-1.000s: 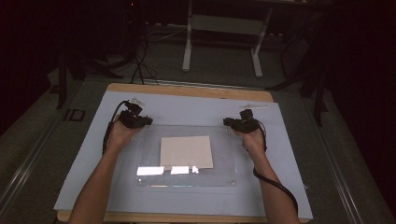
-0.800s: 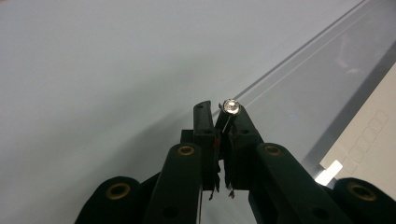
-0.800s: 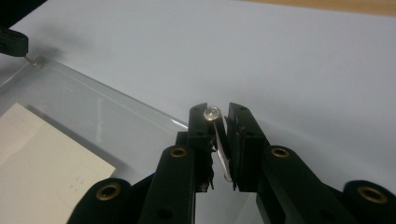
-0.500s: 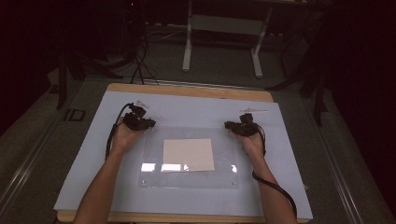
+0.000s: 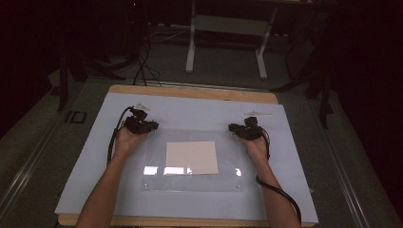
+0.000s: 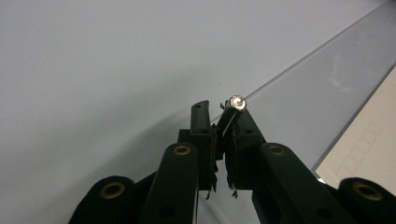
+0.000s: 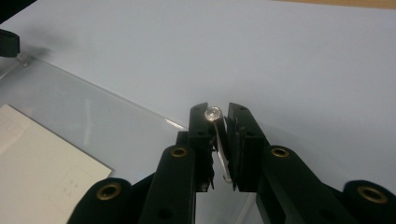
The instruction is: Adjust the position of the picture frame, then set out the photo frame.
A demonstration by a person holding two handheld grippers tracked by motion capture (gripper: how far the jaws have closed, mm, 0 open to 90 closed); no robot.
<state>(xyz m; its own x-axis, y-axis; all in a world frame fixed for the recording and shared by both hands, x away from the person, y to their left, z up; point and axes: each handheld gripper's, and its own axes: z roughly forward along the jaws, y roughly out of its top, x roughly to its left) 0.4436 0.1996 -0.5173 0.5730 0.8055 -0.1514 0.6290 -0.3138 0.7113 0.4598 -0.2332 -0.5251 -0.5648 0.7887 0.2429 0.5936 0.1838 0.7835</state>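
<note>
Gripping clear panel (image 5: 192, 183) far corners | long axis left-right | flat

surface: wooden table (image 5: 190, 92), edge bare at 12 o'clock | cover: pale blue sheet (image 5: 199, 111) lies on almost all of it | on sheet, centre: clear acrylic plate (image 5: 157, 178), flat | small clear pieces at 11 o'clock (image 5: 141, 106) and 1 o'clock (image 5: 259, 113)

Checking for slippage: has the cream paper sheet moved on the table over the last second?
Yes, slightly: in the high view the paper has shifted toward the table's near edge.
</note>
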